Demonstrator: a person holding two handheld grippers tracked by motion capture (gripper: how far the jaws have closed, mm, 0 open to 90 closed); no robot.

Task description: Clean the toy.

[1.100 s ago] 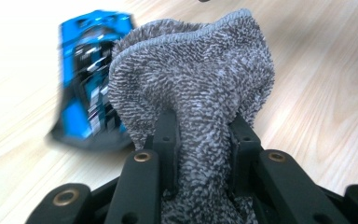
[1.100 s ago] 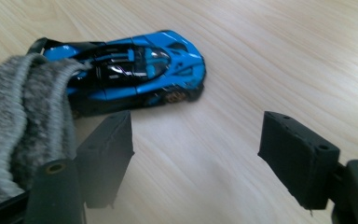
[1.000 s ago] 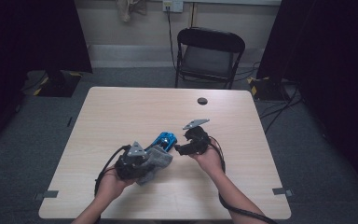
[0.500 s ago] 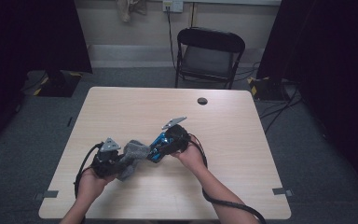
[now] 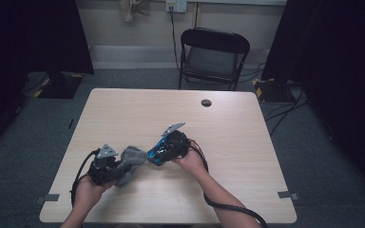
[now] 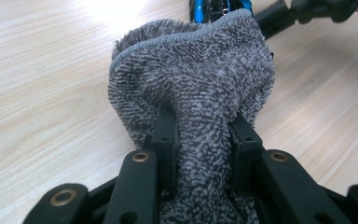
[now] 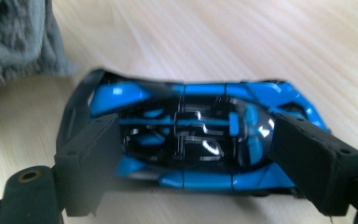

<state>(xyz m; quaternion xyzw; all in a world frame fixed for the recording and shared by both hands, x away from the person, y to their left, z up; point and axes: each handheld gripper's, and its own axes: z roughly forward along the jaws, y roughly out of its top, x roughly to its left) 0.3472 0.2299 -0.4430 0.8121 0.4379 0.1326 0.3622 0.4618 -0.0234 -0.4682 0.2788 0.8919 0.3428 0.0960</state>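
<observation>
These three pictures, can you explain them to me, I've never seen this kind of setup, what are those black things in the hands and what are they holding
A person sits at a wooden table and holds a hand tool in each hand. Each tool ends in two black jaws, like tongs, and carries its own camera.

The wide picture comes from a camera fixed above the table. The two close-ups look along each tool's jaws.

The left tongs are shut on a grey fluffy cloth, bunched between the jaws. The right tongs have a blue and black toy car between their jaws, which have just been opening; whether the pads press on it I cannot tell. Cloth and car sit close together. Behind the table stands a black folding chair.
</observation>
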